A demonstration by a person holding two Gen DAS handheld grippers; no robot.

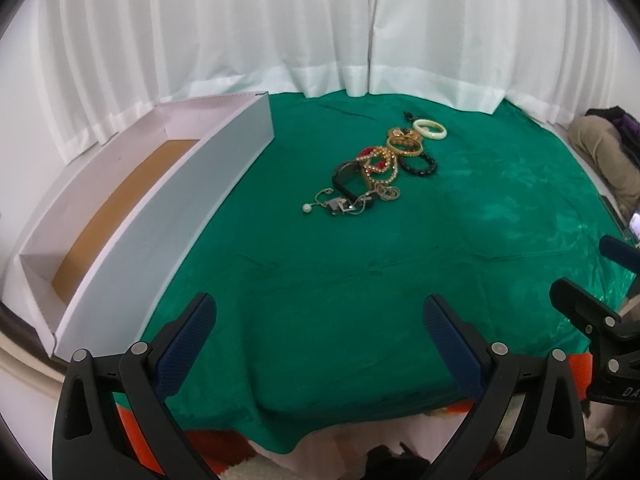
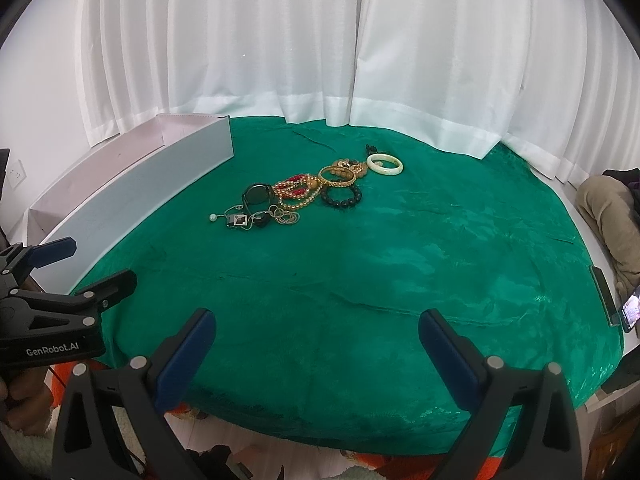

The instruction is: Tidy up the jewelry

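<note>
While both tools hang above the near edge of the table, the left gripper (image 1: 320, 332) has its blue-padded fingers (image 1: 188, 344) spread wide with nothing between them, and the right gripper (image 2: 316, 344) is likewise parted and empty. From the right wrist view the left gripper's black body shows at the lower left, with a hand (image 2: 18, 400) wrapped round its handle. Beneath the two lies a green cloth (image 1: 320, 264) covering the whole work surface, rumpled in places. Further out, near the middle of the cloth and well apart from either gripper, sits the jewelry pile (image 1: 380, 168), strung out in a loose line: a pearl-tipped chain (image 1: 316, 205) and a black watch (image 1: 346, 178) at the near end, tangled gold and red bead strands (image 1: 378, 164) in the middle, a black bead bracelet (image 1: 419, 166) just beside a gold bangle (image 1: 405, 146), and a pale bangle (image 1: 430, 129) at the far end. Along the left side of the cloth stands a long white box (image 1: 180, 208), open-topped, its brown floor bare. White curtains (image 1: 320, 28) hang behind everything
</note>
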